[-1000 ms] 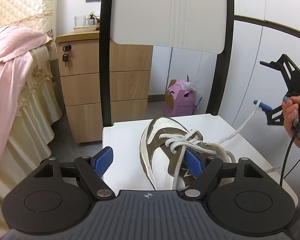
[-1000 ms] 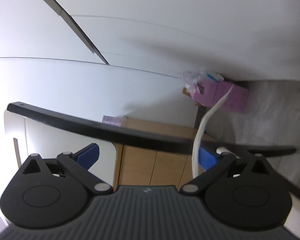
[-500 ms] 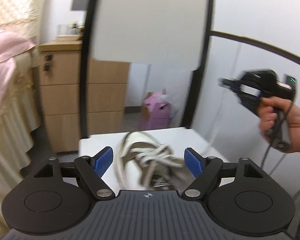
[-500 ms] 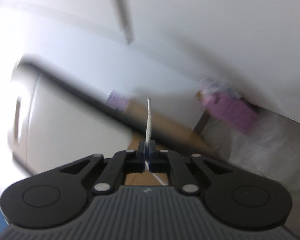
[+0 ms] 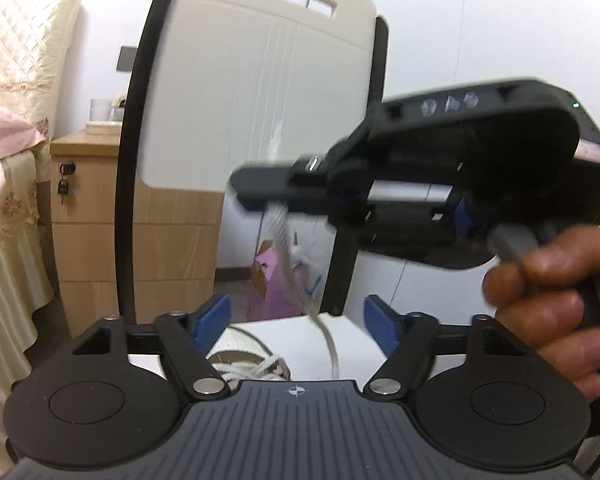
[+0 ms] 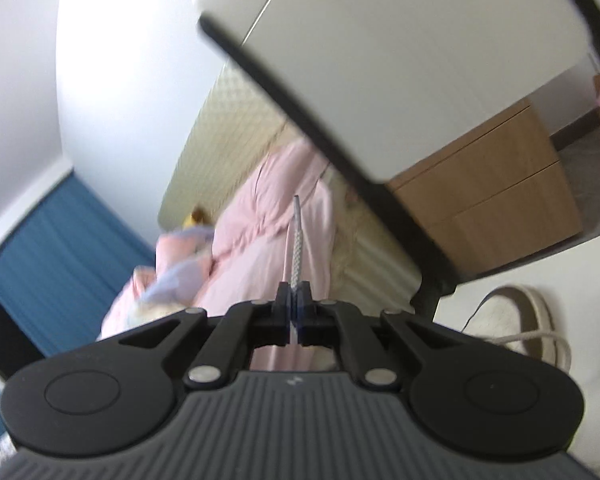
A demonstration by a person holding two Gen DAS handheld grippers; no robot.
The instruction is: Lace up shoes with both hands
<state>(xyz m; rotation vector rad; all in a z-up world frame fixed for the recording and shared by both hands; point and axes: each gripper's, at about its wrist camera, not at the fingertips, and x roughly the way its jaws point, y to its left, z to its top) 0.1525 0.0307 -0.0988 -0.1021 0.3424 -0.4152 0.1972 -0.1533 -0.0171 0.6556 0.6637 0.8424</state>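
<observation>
Pinching the lace [image 6: 298,248] near its tip, your right gripper [image 6: 296,300] is clamped tight, the lace end sticking out past the pads. Your left gripper [image 5: 296,320] stands wide with nothing between its pads, its jaws having just narrowed a little. The shoe [image 5: 248,356] sits on the chair [image 5: 352,336] seat, toward its front edge, lace rising from it.

Two close wrist views, shared chair [image 5: 260,80]
</observation>
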